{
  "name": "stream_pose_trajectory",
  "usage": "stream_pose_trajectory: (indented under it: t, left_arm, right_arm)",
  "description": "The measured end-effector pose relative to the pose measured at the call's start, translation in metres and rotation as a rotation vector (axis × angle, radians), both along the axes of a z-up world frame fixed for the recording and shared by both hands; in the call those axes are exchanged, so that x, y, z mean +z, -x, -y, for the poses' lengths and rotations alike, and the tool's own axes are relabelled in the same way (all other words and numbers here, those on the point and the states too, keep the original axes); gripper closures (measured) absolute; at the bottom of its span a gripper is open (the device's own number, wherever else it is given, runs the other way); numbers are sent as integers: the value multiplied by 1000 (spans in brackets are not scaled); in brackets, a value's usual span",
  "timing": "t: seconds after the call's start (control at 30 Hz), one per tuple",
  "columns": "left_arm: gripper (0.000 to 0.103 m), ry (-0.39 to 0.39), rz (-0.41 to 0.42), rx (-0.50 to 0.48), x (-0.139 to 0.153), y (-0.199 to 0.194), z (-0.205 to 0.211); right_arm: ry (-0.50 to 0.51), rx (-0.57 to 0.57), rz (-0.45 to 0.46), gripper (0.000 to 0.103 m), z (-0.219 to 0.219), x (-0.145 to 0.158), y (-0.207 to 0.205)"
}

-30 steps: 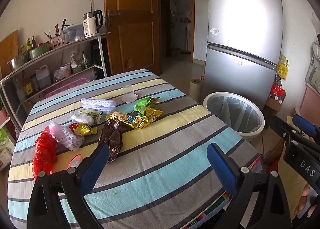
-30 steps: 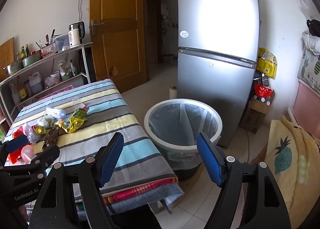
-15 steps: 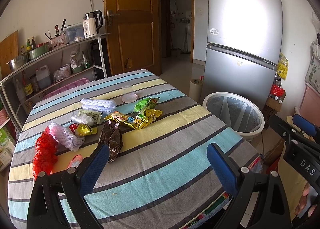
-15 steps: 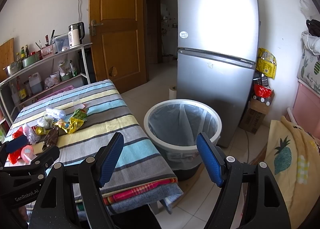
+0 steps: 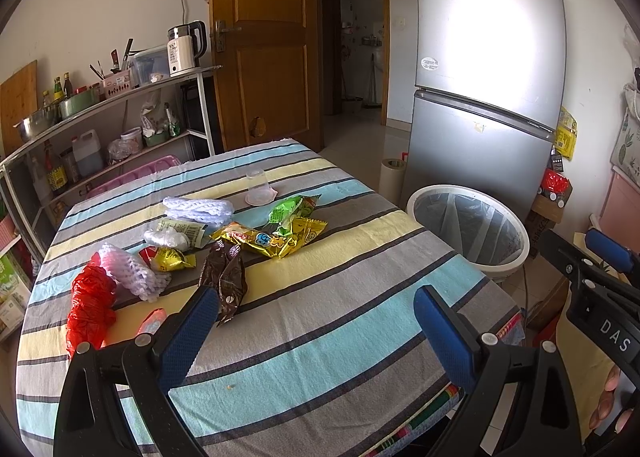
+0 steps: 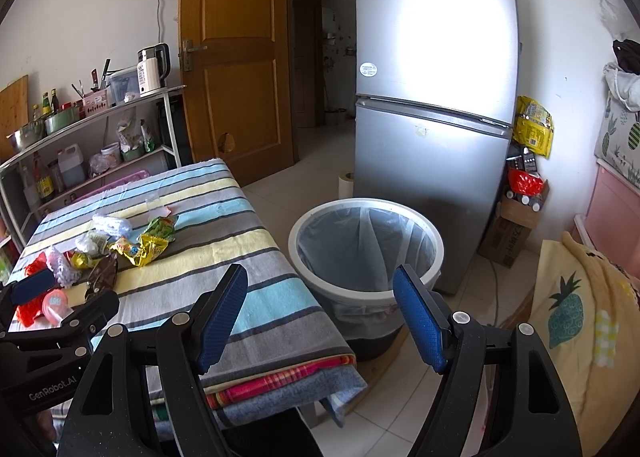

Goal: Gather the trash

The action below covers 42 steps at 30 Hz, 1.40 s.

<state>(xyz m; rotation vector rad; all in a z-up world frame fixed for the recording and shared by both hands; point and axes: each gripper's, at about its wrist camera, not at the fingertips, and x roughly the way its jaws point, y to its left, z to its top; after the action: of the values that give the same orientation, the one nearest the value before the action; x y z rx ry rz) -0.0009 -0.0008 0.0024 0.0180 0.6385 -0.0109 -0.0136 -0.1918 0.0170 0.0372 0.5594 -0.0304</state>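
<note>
Trash lies in a loose heap on the striped tablecloth [image 5: 328, 321]: a brown wrapper [image 5: 226, 277], a gold wrapper [image 5: 268, 241], a green wrapper [image 5: 290, 211], a red plastic bag [image 5: 90, 305], white foam nets [image 5: 200, 209] and a clear cup [image 5: 256, 187]. A white bin [image 5: 468, 227] with a clear liner stands on the floor right of the table, also in the right wrist view [image 6: 366, 245]. My left gripper [image 5: 316, 327] is open and empty above the table's near side. My right gripper [image 6: 320, 313] is open and empty, between the table corner and the bin.
A silver fridge [image 6: 432, 97] stands behind the bin. A metal shelf rack [image 5: 100, 129] with a kettle and bottles lines the left wall. A wooden door [image 5: 264, 45] is behind the table. A yellow pineapple cloth [image 6: 576, 317] lies at the right.
</note>
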Motion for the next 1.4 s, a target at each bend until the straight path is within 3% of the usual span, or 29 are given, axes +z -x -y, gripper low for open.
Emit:
stream_pose_trajectory:
  t: [1.4]
  left_arm:
    - [4,2,4,7,2,2,-5]
  right_arm:
    - [3,2,1,27,-1,-1,2]
